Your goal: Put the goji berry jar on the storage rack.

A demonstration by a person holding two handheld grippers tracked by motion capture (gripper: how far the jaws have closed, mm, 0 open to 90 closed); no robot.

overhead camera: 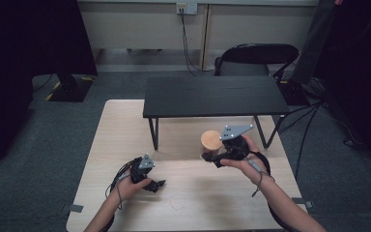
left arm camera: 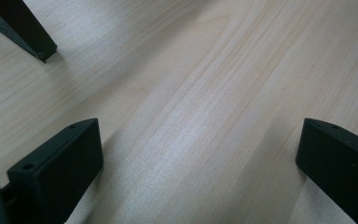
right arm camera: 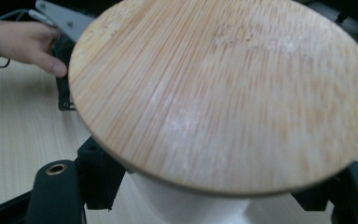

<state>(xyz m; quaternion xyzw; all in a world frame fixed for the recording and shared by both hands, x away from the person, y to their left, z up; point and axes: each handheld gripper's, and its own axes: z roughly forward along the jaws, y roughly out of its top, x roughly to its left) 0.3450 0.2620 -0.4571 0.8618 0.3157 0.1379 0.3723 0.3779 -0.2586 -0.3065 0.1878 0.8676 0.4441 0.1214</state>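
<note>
The light wooden table [overhead camera: 125, 145] lay under everything, with the black shelf riser [overhead camera: 212, 95] standing across its far half on thin legs. You had your right gripper [overhead camera: 211, 157] clamped on the jar [overhead camera: 211, 145], its jaws closed against the pale body just under the lid, and you held it off the table, near the riser's front edge and a little right of centre. Your left gripper [overhead camera: 158, 184] sat low at the near left with its jaws [left arm camera: 56, 172] spread wide apart over bare wood, holding nothing. As far as the pictures tell, the pick-up was done: the jar was gripped and raised. What was left, by my reading, was to carry it to its place, quite likely the top of the riser or the space beneath it, set it down upright and let go. The jar itself looked like a short, whitish cylinder topped by a round bamboo lid [right arm camera: 223, 93], broader than the body, with fine straight grain and a few pale smudges.
</note>
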